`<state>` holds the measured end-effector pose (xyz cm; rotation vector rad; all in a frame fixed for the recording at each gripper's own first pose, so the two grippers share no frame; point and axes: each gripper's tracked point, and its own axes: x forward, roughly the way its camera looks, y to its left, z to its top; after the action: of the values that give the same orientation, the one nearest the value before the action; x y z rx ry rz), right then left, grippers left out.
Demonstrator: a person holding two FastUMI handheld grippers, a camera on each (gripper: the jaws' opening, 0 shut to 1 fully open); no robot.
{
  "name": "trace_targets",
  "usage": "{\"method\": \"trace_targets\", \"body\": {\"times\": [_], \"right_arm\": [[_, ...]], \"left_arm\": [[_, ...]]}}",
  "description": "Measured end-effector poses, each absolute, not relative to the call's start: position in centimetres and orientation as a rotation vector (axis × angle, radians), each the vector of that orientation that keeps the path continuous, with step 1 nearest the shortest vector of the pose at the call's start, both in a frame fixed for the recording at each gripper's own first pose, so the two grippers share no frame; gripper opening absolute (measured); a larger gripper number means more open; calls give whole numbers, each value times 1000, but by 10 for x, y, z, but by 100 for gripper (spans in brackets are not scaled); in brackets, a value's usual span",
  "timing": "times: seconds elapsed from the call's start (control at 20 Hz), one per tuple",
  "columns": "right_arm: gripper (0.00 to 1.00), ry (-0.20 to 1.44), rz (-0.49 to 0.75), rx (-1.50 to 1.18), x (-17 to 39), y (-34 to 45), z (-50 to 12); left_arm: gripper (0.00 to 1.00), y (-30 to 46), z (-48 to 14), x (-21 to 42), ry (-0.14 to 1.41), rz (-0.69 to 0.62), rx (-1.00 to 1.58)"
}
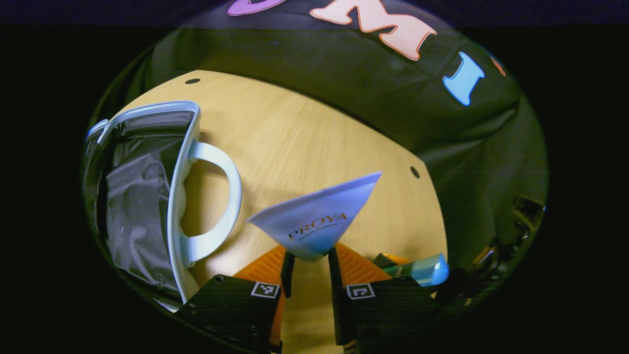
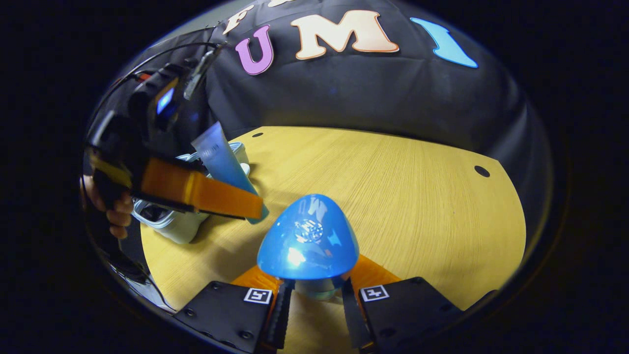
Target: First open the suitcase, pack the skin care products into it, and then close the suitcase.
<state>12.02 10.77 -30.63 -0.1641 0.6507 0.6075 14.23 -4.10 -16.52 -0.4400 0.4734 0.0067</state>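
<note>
Suitcase (image 1: 147, 196) lies open at the bench's left edge in the left gripper view, its dark lining showing inside the pale blue rim, and its handle (image 1: 218, 206) arches out over the wood toward the middle of the bench (image 1: 304, 137). The left claw (image 1: 308, 268) is closed on a pale blue tube (image 1: 319, 216): both fingers pinch its narrow lower end, and the flat crimped end fans out above them, held over the bench just right of the handle and clear of the suitcase. At the lower right of that view a blue bottle (image 1: 425, 269) pokes in beside the claw's body.

From the right gripper view, the right claw (image 2: 311, 290) has both fingers pressed on the neck of the bottle (image 2: 308, 241), whose rounded glossy blue end bulges toward the camera above the near edge of the bench (image 2: 393, 187). Off to the left, the left claw (image 2: 255, 209) hangs over the suitcase (image 2: 169, 223) near the bench's left edge, with the tube (image 2: 221, 157) standing up slantwise from its fingers. A hand (image 2: 110, 206) grips that claw's body at the far left. Two small dark holes mark the bench's far edge.
</note>
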Motion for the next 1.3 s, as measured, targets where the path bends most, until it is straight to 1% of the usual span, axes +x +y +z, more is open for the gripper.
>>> {"method": "trace_targets", "body": {"times": [0.15, 0.2, 0.25, 0.35, 0.5, 0.55, 0.6, 0.65, 0.7, 0.75, 0.8, 0.85, 0.9, 0.95, 1.0, 1.1, 1.2, 1.25, 1.3], "right_arm": [[48, 674, 608, -158, 112, 107, -304], [46, 679, 612, -157, 109, 108, -302], [48, 679, 613, -151, 106, 110, -298], [48, 688, 610, -156, 100, 111, -293], [48, 688, 614, -152, 90, 120, -278], [48, 691, 615, -144, 86, 124, -272], [48, 693, 615, -132, 81, 131, -266], [48, 696, 613, -120, 77, 138, -261], [48, 701, 606, -118, 74, 145, -257], [48, 696, 596, -123, 70, 152, -253], [48, 691, 586, -127, 68, 161, -250], [44, 695, 577, -123, 64, 171, -248], [48, 700, 568, -113, 60, 182, -247], [48, 703, 564, -102, 56, 193, -244], [45, 699, 562, -96, 52, 205, -241], [44, 692, 562, -102, 48, 229, -238], [51, 692, 575, -97, 43, 256, -237], [48, 698, 586, -91, 40, 270, -237], [48, 701, 600, -87, 37, 283, -236]], "left_arm": [[35, -34, -136, 117, 463, -4, -423], [35, -27, -128, 106, 468, 1, -410], [35, -19, -125, 94, 478, 13, -408], [35, 5, -116, 70, 493, 40, -429], [35, 57, -118, 40, 535, 94, -456], [31, 75, -124, 30, 567, 114, -456], [35, 93, -129, 20, 599, 125, -458], [34, 104, -133, 12, 625, 123, -463], [31, 120, -142, 8, 656, 124, -454], [38, 134, -154, 5, 689, 123, -438], [35, 148, -165, -1, 730, 123, -416], [35, 154, -176, -6, 768, 108, -402], [38, 158, -186, -10, 805, 90, -406], [32, 161, -192, -12, 843, 68, -414], [35, 164, -197, -12, 866, 49, -414], [35, 177, -210, -13, 908, 19, -406], [35, 182, -218, -13, 934, 4, -412], [35, 185, -226, -16, 965, 7, -412], [35, 186, -231, -19, 986, 5, -408]]}}
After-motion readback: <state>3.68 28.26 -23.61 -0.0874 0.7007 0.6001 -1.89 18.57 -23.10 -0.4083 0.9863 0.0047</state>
